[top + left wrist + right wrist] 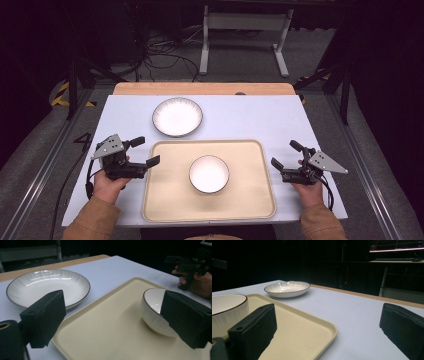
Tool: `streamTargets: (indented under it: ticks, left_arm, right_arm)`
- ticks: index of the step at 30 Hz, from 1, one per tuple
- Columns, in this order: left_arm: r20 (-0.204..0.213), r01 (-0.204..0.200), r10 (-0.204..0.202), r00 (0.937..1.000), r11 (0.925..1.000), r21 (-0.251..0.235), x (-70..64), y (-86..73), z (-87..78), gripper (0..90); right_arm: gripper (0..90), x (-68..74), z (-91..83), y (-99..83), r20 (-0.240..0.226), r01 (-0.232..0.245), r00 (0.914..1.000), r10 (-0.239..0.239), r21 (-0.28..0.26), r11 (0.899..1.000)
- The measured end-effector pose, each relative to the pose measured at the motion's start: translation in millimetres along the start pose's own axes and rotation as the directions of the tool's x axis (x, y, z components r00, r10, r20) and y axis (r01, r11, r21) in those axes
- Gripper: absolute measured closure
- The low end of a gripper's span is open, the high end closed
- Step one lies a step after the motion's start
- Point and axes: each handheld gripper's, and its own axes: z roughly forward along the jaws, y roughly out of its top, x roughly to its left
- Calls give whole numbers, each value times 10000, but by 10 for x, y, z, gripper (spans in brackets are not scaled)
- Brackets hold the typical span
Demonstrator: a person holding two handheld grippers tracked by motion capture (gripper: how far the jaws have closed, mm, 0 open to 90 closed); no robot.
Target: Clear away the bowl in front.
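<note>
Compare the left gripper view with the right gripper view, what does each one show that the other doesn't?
The left gripper view alone takes in the person's other hand holding the right gripper beyond the tray's far side, its jaws apart. The right gripper view alone takes in a lit monitor and keyboard on a desk in the dark background, and the wooden table edge. Both share the white bowl on the beige tray, the shallow white plate on the white tabletop, and a pair of black jaws held wide, holding nothing.
</note>
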Motion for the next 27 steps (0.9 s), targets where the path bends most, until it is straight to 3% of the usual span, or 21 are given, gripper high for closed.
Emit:
streamTargets:
  ticks: [4,6,8,12,14,16,18,27]
  left_arm:
    - [10,191,-191,9998,9998,100,71,-132,-12,71]
    - [-57,254,-255,9997,9995,-183,91,-205,-16,69]
    - [-19,444,-444,9990,9990,-47,133,-270,-5,70]
    - [-238,642,-644,9976,9979,-117,185,-385,1,74]
    - [-538,536,-543,9971,9985,-141,212,-413,-10,78]
    - [-560,643,-657,9963,9976,-274,243,-448,-22,79]
    - [-719,683,-684,9951,9977,-36,263,-489,-5,79]
    - [-707,535,-525,9961,9985,119,263,-495,11,74]
  right_arm:
    - [15,-11,-12,3,54,72,10000,-73,47,10000]
    - [15,-13,-13,2,52,112,9999,-112,62,9999]
    - [15,-11,-10,1,42,118,9999,-118,86,9999]
    - [15,-7,-7,-3,35,154,9999,-154,143,9998]
    - [15,-7,-5,-4,29,162,9999,-163,159,9997]
    - [15,-8,-3,-7,28,179,9998,-179,183,9997]
    - [15,-9,-1,-12,15,162,9999,-163,214,9996]
    - [15,-11,3,-19,35,153,9999,-154,305,9994]
